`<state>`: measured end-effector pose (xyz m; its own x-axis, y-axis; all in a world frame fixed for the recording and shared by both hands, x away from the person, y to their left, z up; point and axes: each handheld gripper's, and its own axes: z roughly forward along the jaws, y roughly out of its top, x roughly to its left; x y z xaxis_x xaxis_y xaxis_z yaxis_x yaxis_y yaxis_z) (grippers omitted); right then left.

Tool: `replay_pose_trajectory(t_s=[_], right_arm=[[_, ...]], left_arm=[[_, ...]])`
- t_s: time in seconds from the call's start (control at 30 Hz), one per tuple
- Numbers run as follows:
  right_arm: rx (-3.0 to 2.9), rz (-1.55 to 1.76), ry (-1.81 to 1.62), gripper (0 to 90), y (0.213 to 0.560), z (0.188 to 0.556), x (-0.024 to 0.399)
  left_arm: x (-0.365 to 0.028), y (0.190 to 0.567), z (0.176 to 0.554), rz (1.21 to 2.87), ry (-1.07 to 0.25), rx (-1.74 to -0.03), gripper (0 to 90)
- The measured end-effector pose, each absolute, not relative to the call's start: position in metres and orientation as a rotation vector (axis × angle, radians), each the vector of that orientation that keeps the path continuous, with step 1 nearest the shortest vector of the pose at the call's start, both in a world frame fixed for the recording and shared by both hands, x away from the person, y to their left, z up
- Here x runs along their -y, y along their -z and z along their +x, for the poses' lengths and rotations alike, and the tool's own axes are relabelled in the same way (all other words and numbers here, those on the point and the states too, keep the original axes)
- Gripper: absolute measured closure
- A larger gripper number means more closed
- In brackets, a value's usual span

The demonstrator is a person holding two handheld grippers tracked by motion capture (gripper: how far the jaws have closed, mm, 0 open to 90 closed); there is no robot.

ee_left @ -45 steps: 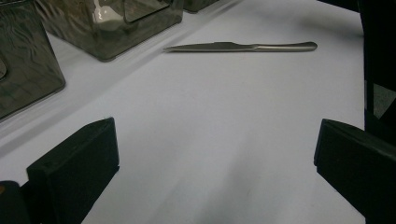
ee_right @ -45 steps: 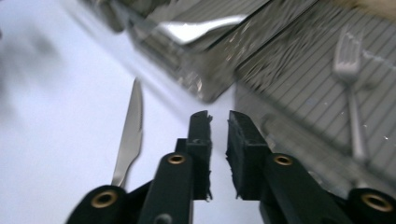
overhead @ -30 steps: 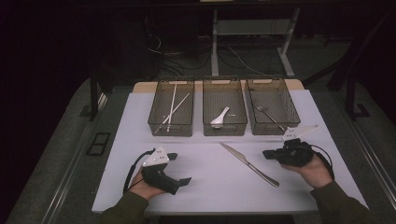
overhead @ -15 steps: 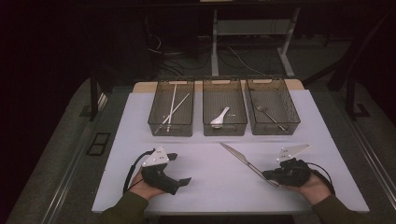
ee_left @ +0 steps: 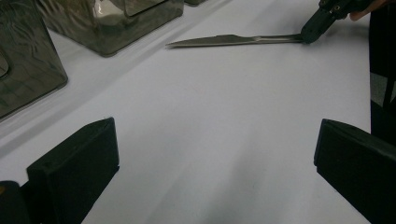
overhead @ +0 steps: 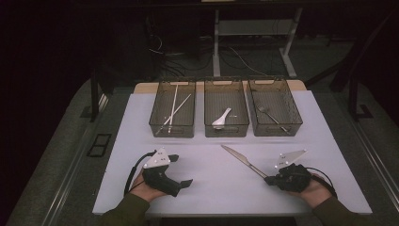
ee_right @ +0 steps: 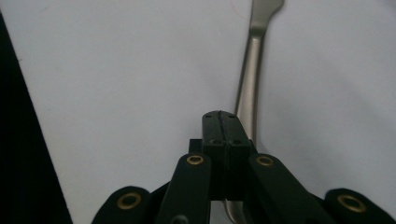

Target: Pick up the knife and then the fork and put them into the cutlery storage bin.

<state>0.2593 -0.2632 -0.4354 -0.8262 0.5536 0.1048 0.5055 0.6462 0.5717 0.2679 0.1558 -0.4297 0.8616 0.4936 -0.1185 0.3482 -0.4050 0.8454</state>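
3 mesh bins (overhead: 226, 123) hold chopsticks (overhead: 174, 108), spoon (overhead: 222, 118) and fork (overhead: 271, 117).

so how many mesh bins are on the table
3, in a row at the table's far side: the left bin holds chopsticks, the middle bin a white spoon, the right bin a fork.

Pretty dark room overall. The white table (overhead: 211, 183) sits on a grey floor (overhead: 56, 160), and behind it there's a metal-legged desk frame (overhead: 217, 42) with loose cables (overhead: 164, 52) on the floor underneath.
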Motion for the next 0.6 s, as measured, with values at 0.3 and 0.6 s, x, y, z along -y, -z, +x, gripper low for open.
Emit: replay_pose_trajectory(t_s=[0.3, 0.6], right_arm=[[-2.744, 0.921, -0.907, 89.6, 0.436, 0.269, 0.273], [-2.786, 0.881, -0.880, 89.5, 0.430, 0.285, 0.276]], left_arm=[[-0.156, 0.430, 0.268, 2.037, -0.183, -0.613, 0.0], [-0.156, 0.430, 0.268, 2.033, -0.181, -0.613, 0.0]])
